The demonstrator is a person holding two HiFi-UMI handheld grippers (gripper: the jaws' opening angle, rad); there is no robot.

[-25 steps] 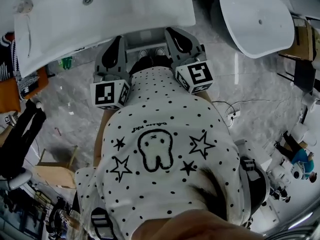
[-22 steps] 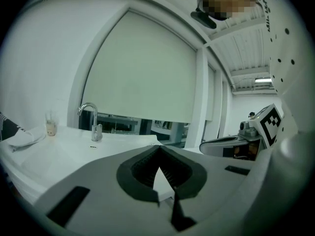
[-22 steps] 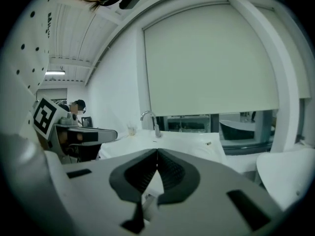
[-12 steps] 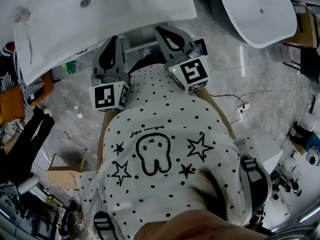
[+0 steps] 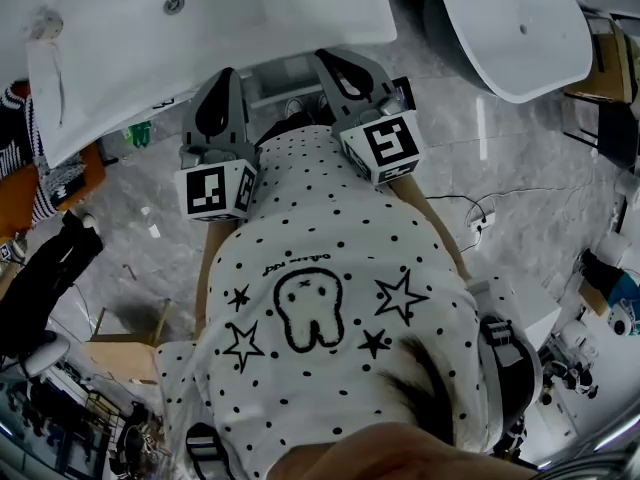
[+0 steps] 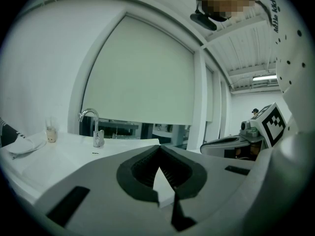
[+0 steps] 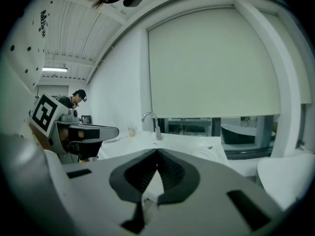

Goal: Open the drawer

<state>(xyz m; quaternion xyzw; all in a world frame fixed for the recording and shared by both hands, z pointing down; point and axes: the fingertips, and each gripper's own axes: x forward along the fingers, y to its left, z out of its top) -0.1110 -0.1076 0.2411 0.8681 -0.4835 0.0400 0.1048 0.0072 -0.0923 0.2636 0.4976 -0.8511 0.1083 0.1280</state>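
Before the basin [image 5: 280, 13]: both grippers at chest.
Left gripper [image 6: 158, 149]: clenched, empty.
Right gripper [image 7: 157, 152]: clenched, empty.
Change: almost none; reach not begun.
Drawer: presumably below basin, unseen.

No word, number or brand legible anywhere. One short line of dark handwritten lettering [image 5: 297, 259] on the white dotted shirt [image 5: 330, 398], just above the tooth drawing [image 5: 310, 311]; upside down in the head view, too small and loose to spell out. Same lettering [image 6: 273, 14] along the shirt's edge in the left gripper view, turned sideways, unreadable there too; likewise in the right gripper view. Black-and-white square markers on the left cube [image 5: 214, 190] and the right cube [image 5: 385, 146]: blocky code patterns only, no letters or digits. Same kind of marker on each cube in the opposite gripper view.
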